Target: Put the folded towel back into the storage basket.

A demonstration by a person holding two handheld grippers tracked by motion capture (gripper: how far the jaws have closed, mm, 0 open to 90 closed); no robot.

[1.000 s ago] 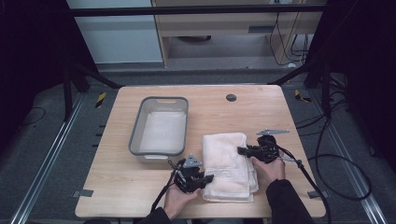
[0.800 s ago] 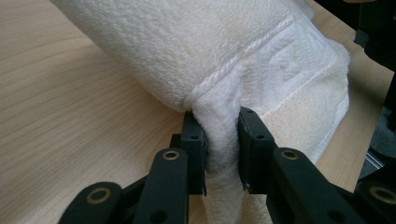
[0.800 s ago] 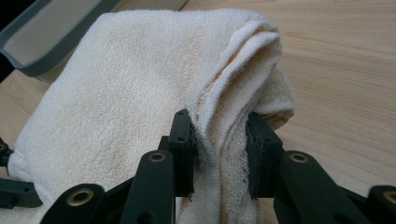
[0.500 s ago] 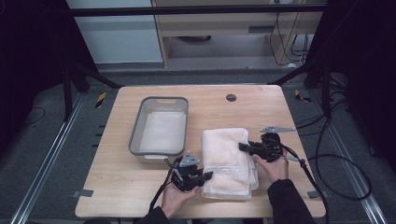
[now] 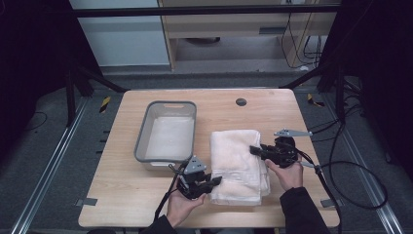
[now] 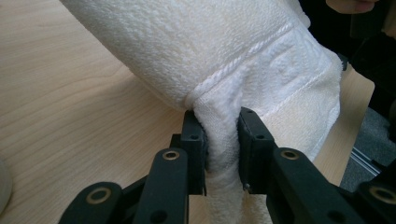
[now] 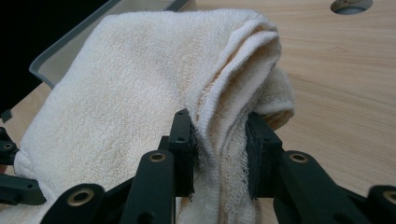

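Both grippers clamp one folded white towel [image 5: 238, 163] on a wooden table [image 5: 122, 200]. Left gripper [image 5: 214, 181] pinches its near-left edge; right gripper [image 5: 254, 150] pinches its right edge. Just beyond the left gripper sits a grey tub [image 5: 168, 130].

Dim, dark-edged high view; brighter, sharp gripper views, soft blur on nearest jaws.

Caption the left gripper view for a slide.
Left gripper shut on a fold of the white towel above the wooden table.
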